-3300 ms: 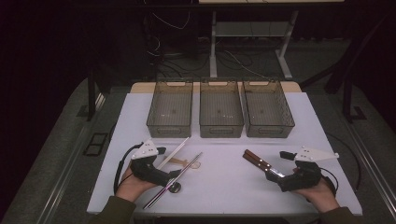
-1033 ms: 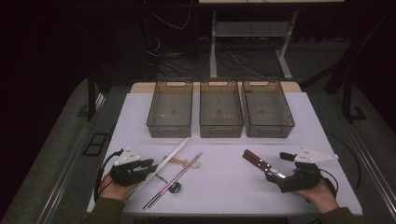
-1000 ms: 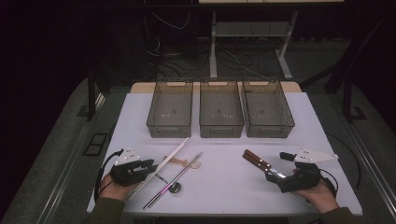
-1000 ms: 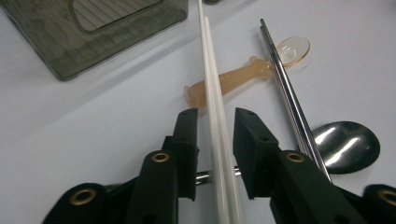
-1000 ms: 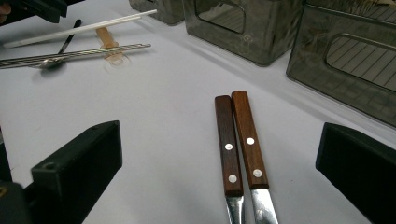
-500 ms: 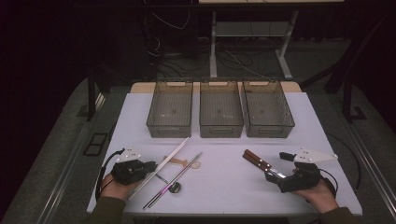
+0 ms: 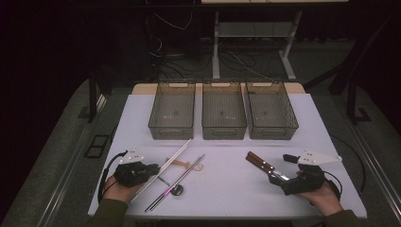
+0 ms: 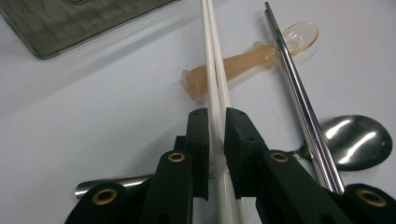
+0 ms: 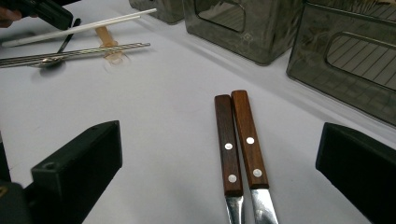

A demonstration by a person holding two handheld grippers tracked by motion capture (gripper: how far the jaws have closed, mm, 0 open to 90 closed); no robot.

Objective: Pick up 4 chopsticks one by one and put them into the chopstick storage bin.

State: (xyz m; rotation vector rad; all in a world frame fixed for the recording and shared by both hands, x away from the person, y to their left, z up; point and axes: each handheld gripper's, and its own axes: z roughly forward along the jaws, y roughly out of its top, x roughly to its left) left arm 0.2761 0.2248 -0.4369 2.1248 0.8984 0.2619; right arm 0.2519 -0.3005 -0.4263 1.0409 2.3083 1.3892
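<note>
Left gripper (image 8: 212, 154): we had its jaws drawn in on the white chopsticks (image 8: 215, 79), having just been closing, and the pair sat pinched between the two black pads near one end.

Chopsticks: they ran straight ahead from the jaws, side by side and touching, lying low over the table (image 7: 227, 189); past the pads they crossed over the amber spoon (image 8: 252, 60).

How they would handle: we judged them light, stiff and smooth, probably plastic, so they could slip or scissor apart in a narrow grip.

Where to hold: we took them near the end; a hold nearer the middle would balance better, since the long free length ahead of the jaws could droop or swing.

Neighbours: the steel chopsticks (image 8: 299, 107) lay just to the right of the jaws, over a metal spoon (image 8: 355, 142); a lift would need to go straight up to leave them alone.

Right gripper (image 9: 224, 186): we kept its jaws wide apart, nothing between the pads, with two wood-handled knives (image 9: 238, 140) lying dead ahead, handles away from it and blades toward it.

Knives: heavier, rigid, with slick blades; the handles looked the safer hold.

Bins (image 7: 224, 113): three grey bins stood well beyond both grippers; whether they held anything small we could not tell.
</note>
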